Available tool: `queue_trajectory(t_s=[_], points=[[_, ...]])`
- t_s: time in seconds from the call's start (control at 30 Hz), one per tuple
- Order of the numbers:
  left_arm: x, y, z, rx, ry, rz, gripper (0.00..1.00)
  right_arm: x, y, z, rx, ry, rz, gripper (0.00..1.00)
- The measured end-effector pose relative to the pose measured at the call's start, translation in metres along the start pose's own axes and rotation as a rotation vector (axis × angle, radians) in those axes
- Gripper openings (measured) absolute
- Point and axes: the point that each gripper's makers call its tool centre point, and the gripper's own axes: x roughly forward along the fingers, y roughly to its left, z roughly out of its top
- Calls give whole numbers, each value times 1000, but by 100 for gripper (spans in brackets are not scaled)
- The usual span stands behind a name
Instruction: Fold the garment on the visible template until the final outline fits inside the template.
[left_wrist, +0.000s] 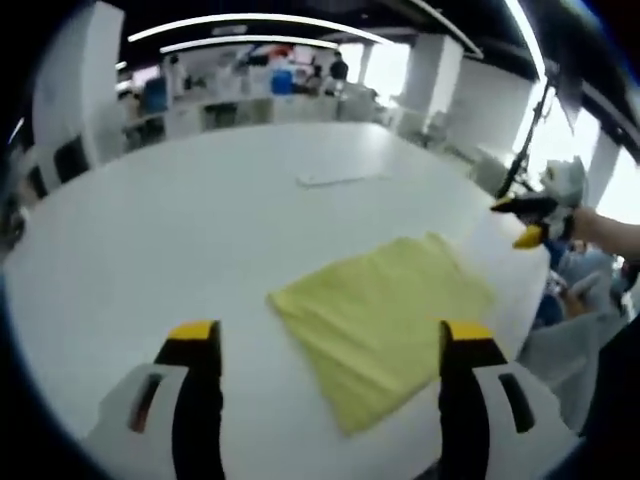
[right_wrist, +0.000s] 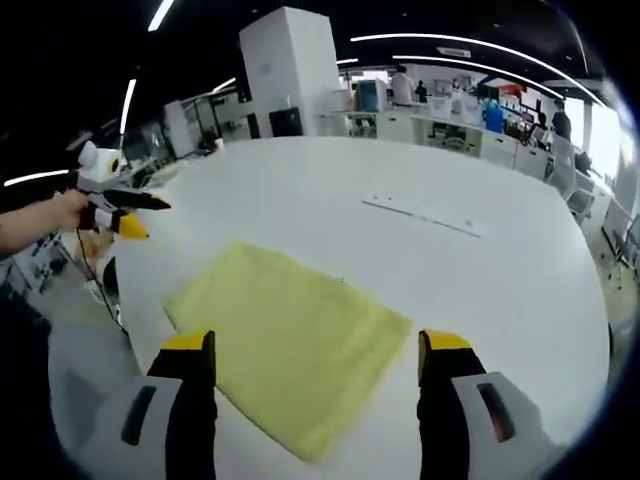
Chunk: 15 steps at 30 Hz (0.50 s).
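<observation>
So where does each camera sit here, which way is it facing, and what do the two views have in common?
Left gripper view: rides the left gripper, looking across the white table at the yellow garment; the right gripper and a hand enter from the right.
Right gripper view: rides the right gripper, facing the same garment; the left gripper and hand enter from the left.
Shared: the garment, the table, a thin white strip beyond, and both grippers.

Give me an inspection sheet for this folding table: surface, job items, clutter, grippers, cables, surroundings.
Surface: white table, bare around the cloth.
Job's things: yellow folded fabric garment, lying flat as a rough rectangle; template outline not discernible.
Clutter: thin white flat strip lying beyond the garment.
Grippers: left gripper and right gripper both open, above the table, holding nothing.
Cables: dark cord hanging beside the table edge.
Surroundings: open office with white pillar, desks, distant people.
</observation>
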Motion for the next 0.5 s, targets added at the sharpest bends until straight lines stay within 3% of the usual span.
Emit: queue_trajectory(t_s=[0.13,0.23,0.5], points=[[-19,-8,5,43,-20,-8,92,-18,13,6,-30,-31,25,93],[-34,-14,6,56,-33,-20,94,-30,20,2,-95,-10,29,97],[-67,-20,-6,47,-57,-18,96,-72,30,6,-44,-97,18,100]])
